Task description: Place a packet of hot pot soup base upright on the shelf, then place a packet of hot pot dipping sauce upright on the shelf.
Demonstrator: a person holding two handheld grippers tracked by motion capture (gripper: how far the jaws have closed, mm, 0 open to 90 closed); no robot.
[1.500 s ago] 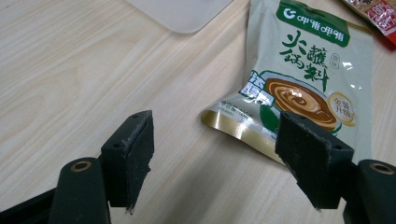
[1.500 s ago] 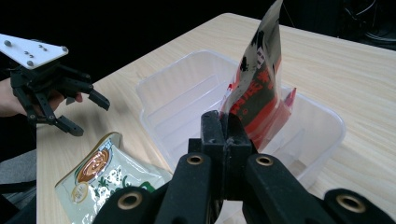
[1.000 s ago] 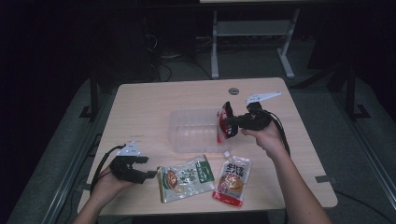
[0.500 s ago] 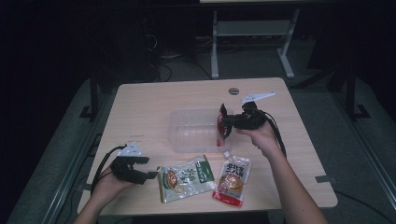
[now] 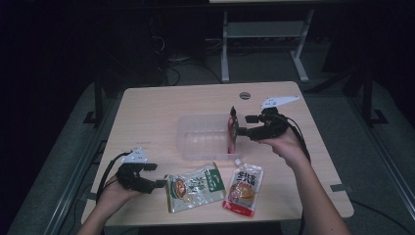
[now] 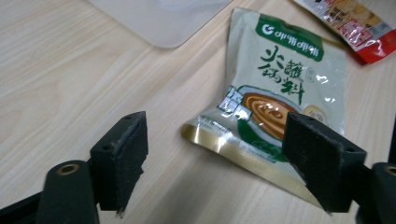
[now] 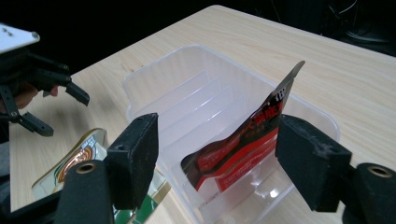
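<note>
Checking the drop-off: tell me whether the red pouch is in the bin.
In. The red pouch stands tilted inside the clear bin, against its wall, free of the opened right claw.

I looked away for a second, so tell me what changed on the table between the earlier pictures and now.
The right gripper lowered the red packet into the clear bin; its jaws have just been opening and stand clear of it, the packet leaning against the bin's wall. The left gripper stayed open beside the green packet; the spouted pouch did not move.
</note>
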